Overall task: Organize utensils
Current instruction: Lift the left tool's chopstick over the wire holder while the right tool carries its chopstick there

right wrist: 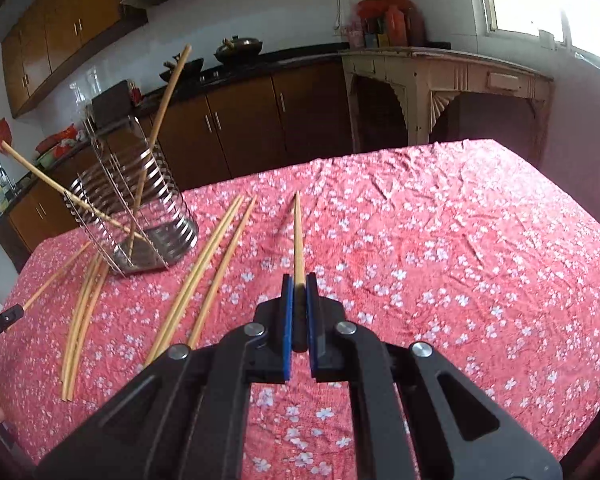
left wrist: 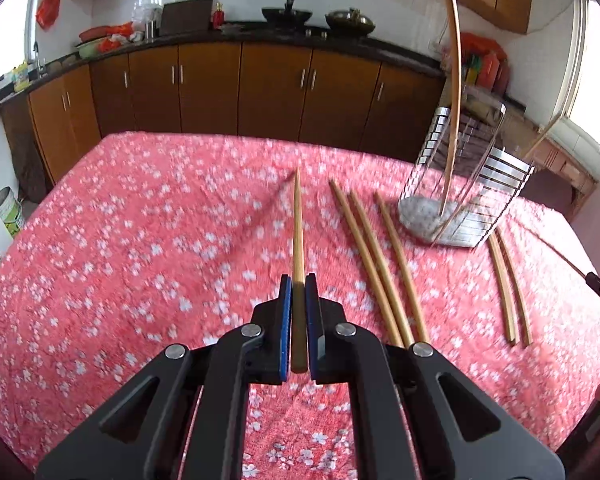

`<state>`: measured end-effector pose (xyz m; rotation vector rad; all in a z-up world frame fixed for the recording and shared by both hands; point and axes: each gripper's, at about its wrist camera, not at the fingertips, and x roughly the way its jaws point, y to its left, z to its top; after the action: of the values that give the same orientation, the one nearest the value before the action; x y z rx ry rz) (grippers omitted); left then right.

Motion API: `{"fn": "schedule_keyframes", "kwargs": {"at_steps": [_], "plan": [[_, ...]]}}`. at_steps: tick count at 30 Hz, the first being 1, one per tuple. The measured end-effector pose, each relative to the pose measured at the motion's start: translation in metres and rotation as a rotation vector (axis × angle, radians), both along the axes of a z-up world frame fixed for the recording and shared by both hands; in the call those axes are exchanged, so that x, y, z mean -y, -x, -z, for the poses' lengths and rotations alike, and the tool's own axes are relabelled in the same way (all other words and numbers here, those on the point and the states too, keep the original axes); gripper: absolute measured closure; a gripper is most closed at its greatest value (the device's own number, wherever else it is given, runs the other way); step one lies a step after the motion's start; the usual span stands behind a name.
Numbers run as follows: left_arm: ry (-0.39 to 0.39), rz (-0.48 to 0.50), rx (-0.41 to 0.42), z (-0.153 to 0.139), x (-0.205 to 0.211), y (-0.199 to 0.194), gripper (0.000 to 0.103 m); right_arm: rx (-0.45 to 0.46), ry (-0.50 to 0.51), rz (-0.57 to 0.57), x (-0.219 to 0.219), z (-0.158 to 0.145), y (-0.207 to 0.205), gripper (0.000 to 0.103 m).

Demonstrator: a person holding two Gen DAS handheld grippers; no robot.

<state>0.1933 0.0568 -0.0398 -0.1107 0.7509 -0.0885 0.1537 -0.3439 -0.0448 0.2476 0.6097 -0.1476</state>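
Wire holder [right wrist: 140, 216] holds two chopsticks [right wrist: 156, 120]; each gripper [left wrist: 299, 280] [right wrist: 299, 280] clamps one chopstick [left wrist: 298, 232] [right wrist: 298, 236].

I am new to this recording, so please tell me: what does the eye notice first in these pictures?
First, each gripper, left and right, is shut on one chopstick pointing forward over the red flowered cloth. Next comes the wire holder, with two chopsticks leaning in it, and five loose ones lying on the cloth around it.
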Motion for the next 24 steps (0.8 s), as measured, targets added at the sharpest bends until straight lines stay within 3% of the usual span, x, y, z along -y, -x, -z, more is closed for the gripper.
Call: {"fn": "schedule_keyframes", "kwargs": {"at_steps": [12,24], "plan": [[0.097,-0.032,0.221,-0.076,-0.006,-0.001,0.096,0.254,-0.031,0.019,0.012,-0.067,0.000,0.096],[0.092,-0.049,0.279,-0.096,-0.005,-0.011,0.096,0.305,-0.007,0.010,0.001,-0.088,-0.020,0.096]]}}
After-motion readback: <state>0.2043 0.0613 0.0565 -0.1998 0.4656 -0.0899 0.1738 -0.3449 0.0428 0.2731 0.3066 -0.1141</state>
